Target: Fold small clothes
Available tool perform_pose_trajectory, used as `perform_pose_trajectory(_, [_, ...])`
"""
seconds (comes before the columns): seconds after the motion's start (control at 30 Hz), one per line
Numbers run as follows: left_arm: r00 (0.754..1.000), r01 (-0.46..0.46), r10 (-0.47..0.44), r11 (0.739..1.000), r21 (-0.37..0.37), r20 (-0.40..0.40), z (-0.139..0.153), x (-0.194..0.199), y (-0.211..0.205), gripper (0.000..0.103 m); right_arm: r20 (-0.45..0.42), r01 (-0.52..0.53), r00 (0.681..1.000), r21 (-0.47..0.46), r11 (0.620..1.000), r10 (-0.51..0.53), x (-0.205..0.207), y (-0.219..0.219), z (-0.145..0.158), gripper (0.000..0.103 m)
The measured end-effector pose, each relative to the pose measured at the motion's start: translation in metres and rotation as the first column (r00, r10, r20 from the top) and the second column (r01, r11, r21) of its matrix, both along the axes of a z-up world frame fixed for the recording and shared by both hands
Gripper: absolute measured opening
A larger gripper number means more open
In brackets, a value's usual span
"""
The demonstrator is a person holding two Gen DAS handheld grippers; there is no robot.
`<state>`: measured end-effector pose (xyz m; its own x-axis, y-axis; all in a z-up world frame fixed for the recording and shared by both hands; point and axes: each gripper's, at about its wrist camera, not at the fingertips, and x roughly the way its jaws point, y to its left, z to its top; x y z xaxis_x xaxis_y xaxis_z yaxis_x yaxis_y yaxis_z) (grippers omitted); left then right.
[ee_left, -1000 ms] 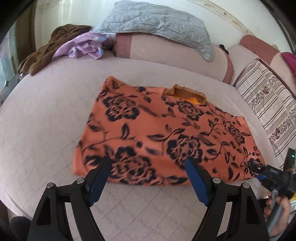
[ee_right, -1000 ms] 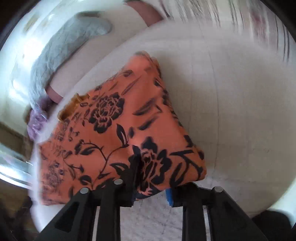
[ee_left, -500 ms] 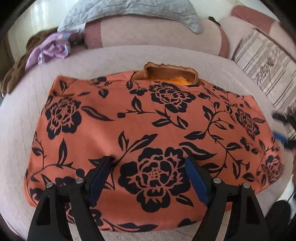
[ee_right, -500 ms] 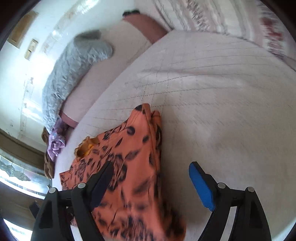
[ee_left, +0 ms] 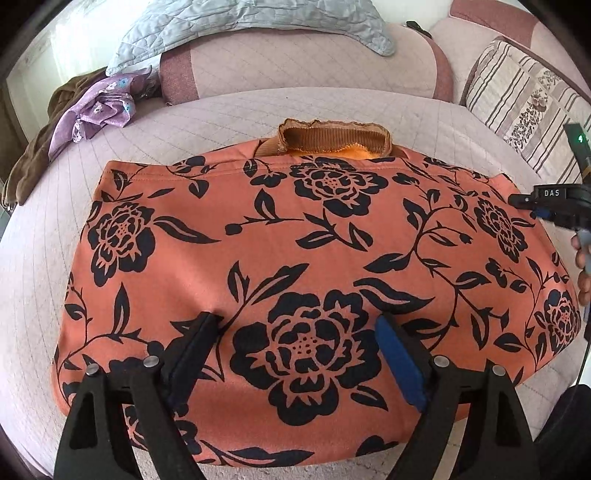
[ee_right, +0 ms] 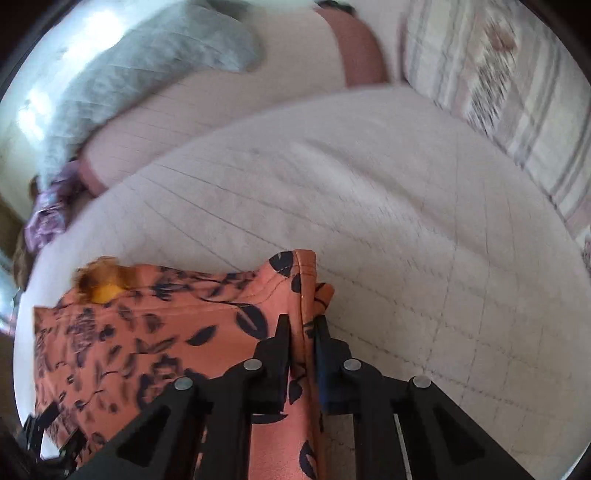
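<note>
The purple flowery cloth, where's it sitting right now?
In the left wrist view the purple flowery cloth lies bunched at the far left of the bed, beside a brown garment and just below the grey quilted pillow.

The folded garment [ee_left: 295, 258] is spread flat on the bed [ee_left: 258, 110], with its collar [ee_left: 332, 138] at the far edge, toward the bolster [ee_left: 295, 66] behind it. A quilted pillow [ee_left: 240, 22] is laid on top of the bolster, a bundle of clothes [ee_left: 92, 110] is heaped at the far left, and a cushion [ee_left: 517, 103] is propped at the far right. The left gripper [ee_left: 299, 350] is set over the near middle of the garment, while the garment's right edge is caught between the closing jaws of the right gripper [ee_right: 302, 332].
</note>
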<state>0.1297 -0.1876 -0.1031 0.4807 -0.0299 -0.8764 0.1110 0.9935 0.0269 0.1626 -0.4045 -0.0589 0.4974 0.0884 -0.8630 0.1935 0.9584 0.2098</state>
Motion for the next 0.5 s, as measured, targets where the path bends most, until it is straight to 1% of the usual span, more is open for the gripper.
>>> perform_pose_trajectory(0.03, [1.000, 0.005, -0.005, 1.000, 0.002, -0.005, 0.000, 0.000, 0.000, 0.088, -0.009, 0.018, 1.000, 0.002, 1.000, -0.018, -0.001, -0.002, -0.003, 0.040])
perform_pose_trajectory(0.07, [1.000, 0.010, -0.010, 1.000, 0.006, -0.008, 0.000, 0.000, 0.000, 0.088, -0.017, 0.055, 0.998, -0.002, 0.999, -0.055, -0.005, -0.005, -0.004, 0.069])
perform_pose_trajectory(0.1, [1.000, 0.015, -0.015, 1.000, 0.010, -0.010, -0.001, 0.001, -0.001, 0.088, -0.014, 0.089, 0.996, -0.002, 0.996, -0.089, -0.011, -0.009, 0.000, 0.080])
perform_pose_trajectory(0.13, [1.000, 0.016, -0.016, 1.000, 0.013, -0.011, -0.001, 0.001, -0.001, 0.088, -0.001, 0.101, 0.995, 0.004, 0.995, -0.101, -0.016, -0.010, 0.005, 0.080])
perform_pose_trajectory(0.2, [1.000, 0.013, -0.012, 1.000, 0.018, -0.014, -0.001, 0.002, -0.002, 0.088, 0.053, 0.122, 0.991, 0.005, 0.993, -0.122, -0.032, -0.012, 0.025, 0.080])
perform_pose_trajectory(0.23, [1.000, 0.009, -0.009, 1.000, 0.020, -0.016, -0.002, 0.002, -0.002, 0.088, 0.109, 0.135, 0.985, 0.018, 0.991, -0.137, -0.047, -0.010, 0.042, 0.080])
perform_pose_trajectory(0.27, [1.000, 0.004, -0.004, 1.000, 0.024, -0.022, -0.001, 0.002, -0.003, 0.088, 0.146, 0.125, 0.981, 0.046, 0.991, -0.130, -0.057, -0.006, 0.052, 0.080])
perform_pose_trajectory(0.3, [1.000, 0.002, -0.001, 1.000, 0.026, -0.028, -0.001, 0.002, -0.003, 0.088, 0.171, 0.091, 0.980, 0.084, 0.992, -0.104, -0.065, 0.000, 0.061, 0.080])
perform_pose_trajectory(0.33, [0.999, 0.000, 0.001, 1.000, 0.025, -0.036, 0.000, 0.002, -0.002, 0.088, 0.192, 0.020, 0.980, 0.157, 0.987, -0.051, -0.077, 0.011, 0.069, 0.080])
perform_pose_trajectory(0.37, [0.999, -0.003, 0.004, 1.000, 0.021, -0.046, 0.002, 0.001, -0.001, 0.088, 0.204, -0.024, 0.979, 0.208, 0.978, -0.019, -0.085, 0.019, 0.071, 0.080])
perform_pose_trajectory(0.4, [0.999, -0.008, 0.008, 1.000, 0.017, -0.051, 0.003, 0.000, 0.000, 0.088, 0.208, -0.071, 0.978, 0.252, 0.965, 0.018, -0.093, 0.027, 0.070, 0.083])
perform_pose_trajectory(0.43, [0.998, -0.016, 0.017, 1.000, 0.009, -0.052, 0.006, -0.003, 0.002, 0.088, 0.195, -0.134, 0.978, 0.291, 0.947, 0.078, -0.097, 0.040, 0.064, 0.083])
perform_pose_trajectory(0.47, [0.998, -0.029, 0.028, 1.000, -0.002, -0.051, 0.011, -0.006, 0.005, 0.088, 0.160, -0.193, 0.976, 0.321, 0.927, 0.148, -0.100, 0.054, 0.047, 0.083])
perform_pose_trajectory(0.5, [0.998, -0.041, 0.040, 0.999, -0.016, -0.050, 0.016, -0.010, 0.009, 0.088, 0.136, -0.201, 0.977, 0.319, 0.926, 0.165, -0.098, 0.058, 0.035, 0.083])
